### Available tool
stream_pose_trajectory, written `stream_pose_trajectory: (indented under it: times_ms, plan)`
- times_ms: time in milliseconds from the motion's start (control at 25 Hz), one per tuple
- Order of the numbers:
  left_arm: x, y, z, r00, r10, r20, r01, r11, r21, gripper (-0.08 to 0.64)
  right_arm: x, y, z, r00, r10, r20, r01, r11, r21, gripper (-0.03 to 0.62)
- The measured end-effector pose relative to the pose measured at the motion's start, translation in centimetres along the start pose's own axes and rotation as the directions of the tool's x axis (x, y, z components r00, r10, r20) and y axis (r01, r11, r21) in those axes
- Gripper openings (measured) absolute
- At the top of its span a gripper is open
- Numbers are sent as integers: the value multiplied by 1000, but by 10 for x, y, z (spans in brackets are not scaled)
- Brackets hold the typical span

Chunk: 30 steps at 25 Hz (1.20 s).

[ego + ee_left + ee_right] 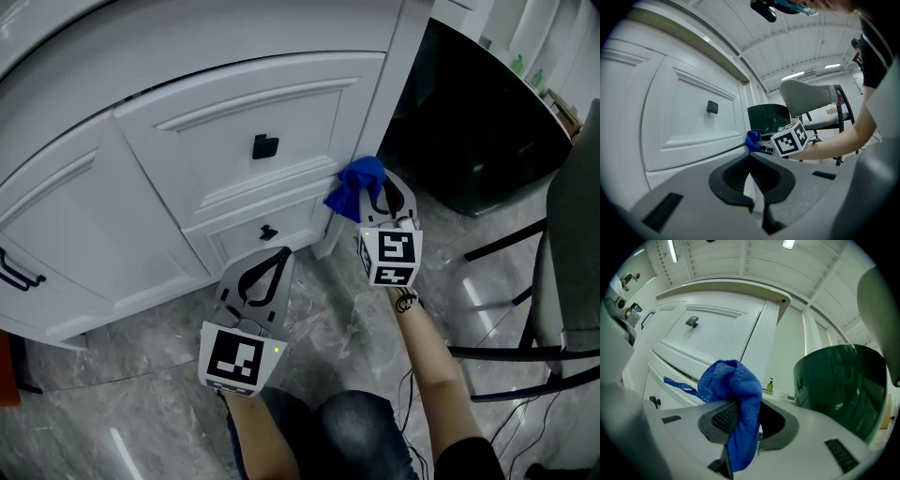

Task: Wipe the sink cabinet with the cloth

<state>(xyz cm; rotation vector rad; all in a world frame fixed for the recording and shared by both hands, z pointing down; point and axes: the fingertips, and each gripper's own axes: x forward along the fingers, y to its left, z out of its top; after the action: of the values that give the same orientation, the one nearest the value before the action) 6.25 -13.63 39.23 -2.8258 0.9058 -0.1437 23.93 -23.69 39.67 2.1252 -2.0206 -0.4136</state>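
Floor: grey veined tiles [122, 394] lie under you, in front of a white cabinet [178, 103] with panelled fronts.
Cabinet: two drawers are stacked at its right end, one with an upper knob [265, 146] and one with a lower knob [269, 232], both black. A door with a black handle [17, 270] sits to their left.
Cloth: the blue cloth [354, 190] is bunched at the cabinet's right corner post, about level with the seam between the two drawers. Whether it touches the wood you cannot tell.
Right gripper: your right gripper [367, 195] has its jaws clamped on the cloth. In the right gripper view the cloth bulges above the jaws and hangs down between them.
Left gripper: your left gripper [277, 255] points at the lower drawer, just under the lower knob. Its jaws are closed tip to tip with nothing between them.
Surroundings: a dark green bin [478, 131] stands right of the cabinet. A chair [572, 234] with a black frame is at your right.
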Motion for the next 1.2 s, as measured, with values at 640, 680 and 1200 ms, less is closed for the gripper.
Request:
stream_pose_trajectory:
  times_ms: [640, 680, 1200]
  plan:
    - [-2, -1, 4, 1000, 2, 7, -2, 1000, 17, 3, -4, 18, -51, 998, -29, -63, 29, 1000, -5, 114]
    - [-2, -1, 4, 1000, 4, 6, -4, 1000, 17, 3, -4, 18, -54, 997, -31, -68, 31, 1000, 3, 114]
    - [-4, 0, 8, 1000, 8, 21, -8, 1000, 3, 3, -6, 31, -94, 994, 8, -112, -2, 999, 47, 114]
